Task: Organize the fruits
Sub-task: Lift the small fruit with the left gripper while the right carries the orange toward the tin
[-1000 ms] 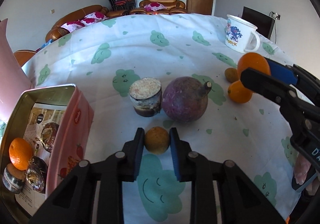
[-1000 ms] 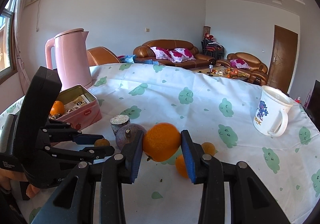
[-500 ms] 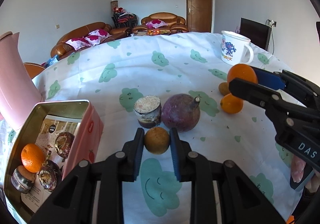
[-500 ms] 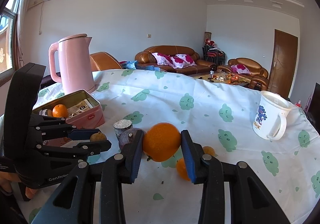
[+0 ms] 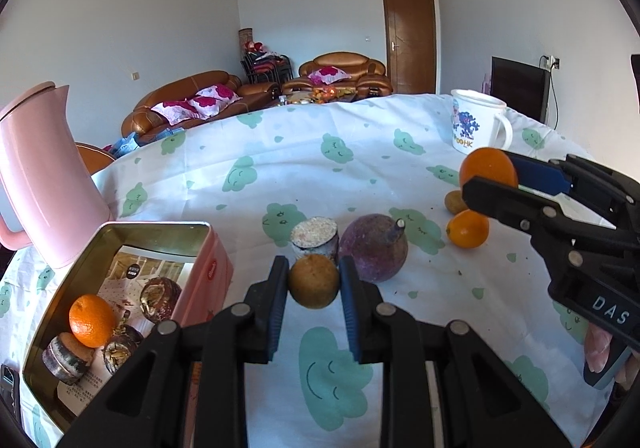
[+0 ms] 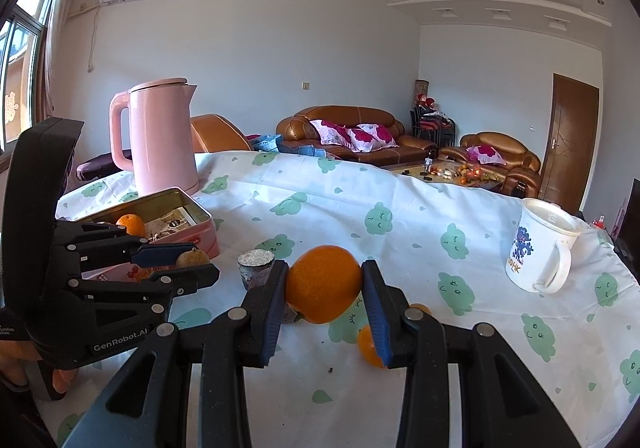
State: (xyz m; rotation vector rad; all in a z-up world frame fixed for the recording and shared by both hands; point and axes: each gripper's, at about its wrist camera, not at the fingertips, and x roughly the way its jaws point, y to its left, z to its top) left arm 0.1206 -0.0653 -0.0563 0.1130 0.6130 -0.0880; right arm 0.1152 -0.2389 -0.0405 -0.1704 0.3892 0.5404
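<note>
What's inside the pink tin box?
The pink tin box holds one orange, several dark brownish fruits and a printed paper lining. Its near wall hides part of the bottom.

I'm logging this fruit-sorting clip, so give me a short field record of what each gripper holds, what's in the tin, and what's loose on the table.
left gripper: shut on brown fruit
right gripper: shut on large orange
pink tin: open, holds one tin orange and dark items
loose on tablecloth: purple fruit, small orange
also present: kettle, mug
</note>
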